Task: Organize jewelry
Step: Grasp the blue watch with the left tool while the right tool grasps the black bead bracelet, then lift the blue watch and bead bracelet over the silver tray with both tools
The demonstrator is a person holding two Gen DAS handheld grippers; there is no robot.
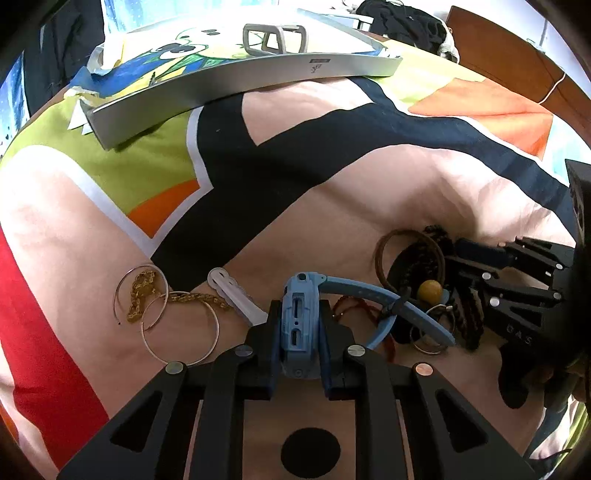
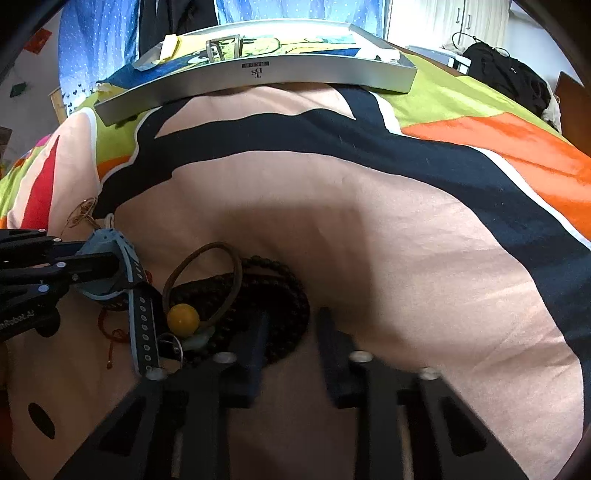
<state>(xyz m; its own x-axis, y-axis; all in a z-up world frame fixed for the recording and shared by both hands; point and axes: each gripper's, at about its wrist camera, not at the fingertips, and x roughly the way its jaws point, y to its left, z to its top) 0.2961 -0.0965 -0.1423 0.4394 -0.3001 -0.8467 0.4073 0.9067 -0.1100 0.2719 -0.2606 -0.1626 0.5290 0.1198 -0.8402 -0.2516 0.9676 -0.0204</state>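
In the left wrist view, we see our left hand-held gripper [image 1: 299,328] clamped on the blue watch [image 1: 300,314] by its case, just above the bed [image 1: 332,206]. We judge the case stiff and light and its strap floppy, so the case is the right hold. Gold hoops [image 1: 173,314] and a chain [image 1: 142,291] lie left: thin, snag-prone.

In the right wrist view, our right hand-held gripper [image 2: 291,332] stands wide over the dark beads [image 2: 280,295], near a brown band [image 2: 207,280] and yellow bead [image 2: 183,319]. The beads look limp; we would pinch across the strands. The tray [image 2: 258,77] lies well apart.

Colourful patterned bedspread [image 2: 369,221], blue dotted curtain [image 2: 96,44], white cupboard [image 2: 461,22], wooden headboard [image 1: 517,62], daylight
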